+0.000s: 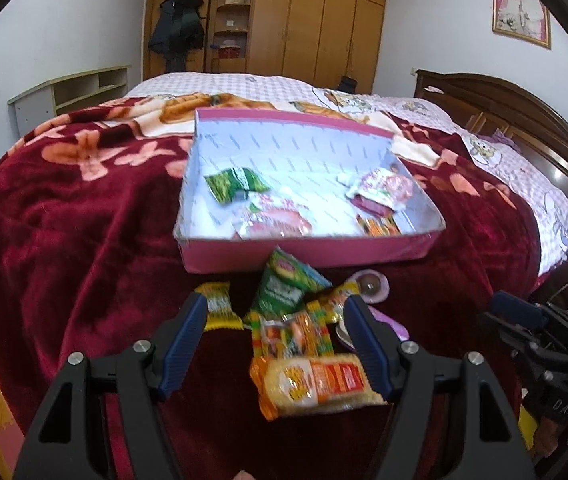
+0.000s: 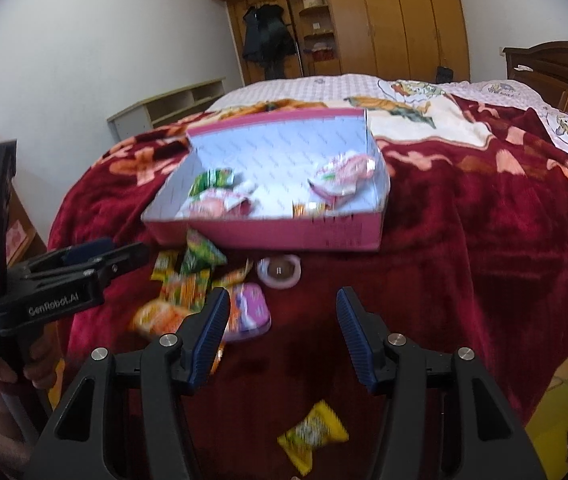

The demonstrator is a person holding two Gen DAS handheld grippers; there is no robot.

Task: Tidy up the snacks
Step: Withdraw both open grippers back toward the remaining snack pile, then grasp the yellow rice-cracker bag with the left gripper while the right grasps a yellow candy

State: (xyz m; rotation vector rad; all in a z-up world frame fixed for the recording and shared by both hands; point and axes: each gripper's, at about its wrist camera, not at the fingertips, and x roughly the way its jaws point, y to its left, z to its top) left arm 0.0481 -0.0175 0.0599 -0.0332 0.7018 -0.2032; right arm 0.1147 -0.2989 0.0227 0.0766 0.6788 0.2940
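Snacks (image 1: 288,320) in crinkly green, yellow, orange wrappers before pink box (image 1: 308,254).

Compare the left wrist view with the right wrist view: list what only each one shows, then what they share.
Only the left wrist view shows the framed photo on the wall and the orange cracker packet lying between the open left gripper's fingers.

Only the right wrist view shows the lone yellow snack near the bed's edge, in front of the open, empty right gripper.

Both show the pink box holding several snacks, the loose snack pile in front of it, the red blanket and the wardrobe.
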